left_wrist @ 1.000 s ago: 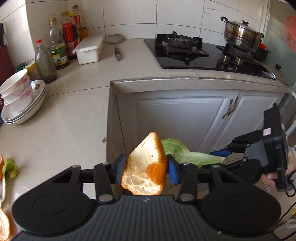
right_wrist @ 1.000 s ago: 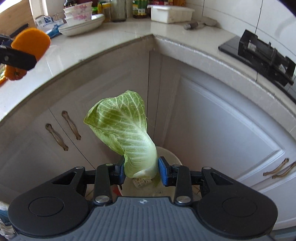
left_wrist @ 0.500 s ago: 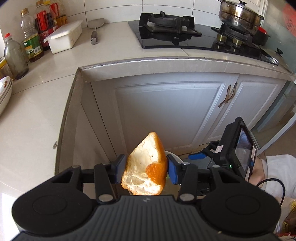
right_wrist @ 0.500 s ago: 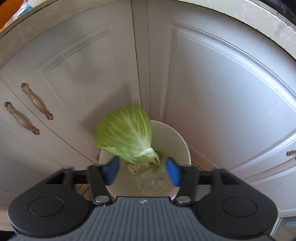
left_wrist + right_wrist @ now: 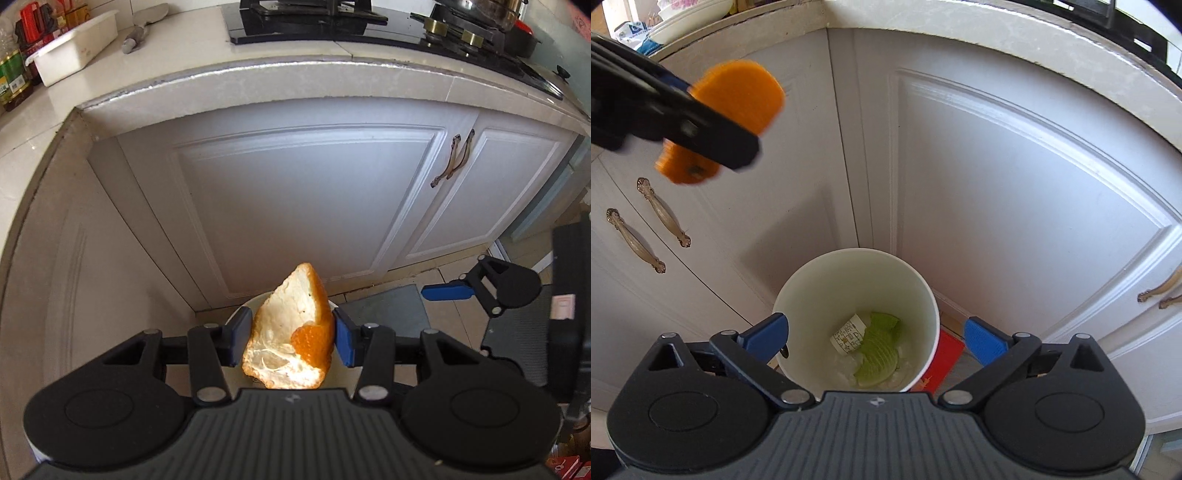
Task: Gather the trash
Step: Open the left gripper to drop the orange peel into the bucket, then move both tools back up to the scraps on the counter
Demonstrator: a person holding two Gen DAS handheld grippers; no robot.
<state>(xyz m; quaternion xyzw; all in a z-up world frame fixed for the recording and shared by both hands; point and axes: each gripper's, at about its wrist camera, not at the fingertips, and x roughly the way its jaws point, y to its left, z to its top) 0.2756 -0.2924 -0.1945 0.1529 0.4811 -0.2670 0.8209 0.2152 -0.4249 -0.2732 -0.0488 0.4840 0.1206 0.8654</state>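
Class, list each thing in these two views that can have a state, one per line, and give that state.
left gripper: shut on the orange peel, above the bin.
orange peel: held between the fingers, not yet dropped.
right gripper: open, jaws just opened wide, nothing between them.
cabbage leaf: lying at the bottom of the bin.
white bin: upright, uncovered, holding the leaf and a paper scrap.
cupboard doors: closed.

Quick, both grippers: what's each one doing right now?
Left gripper: shut on the orange peel.
Right gripper: open, empty, jaws just opened; cabbage leaf lies in the bin.
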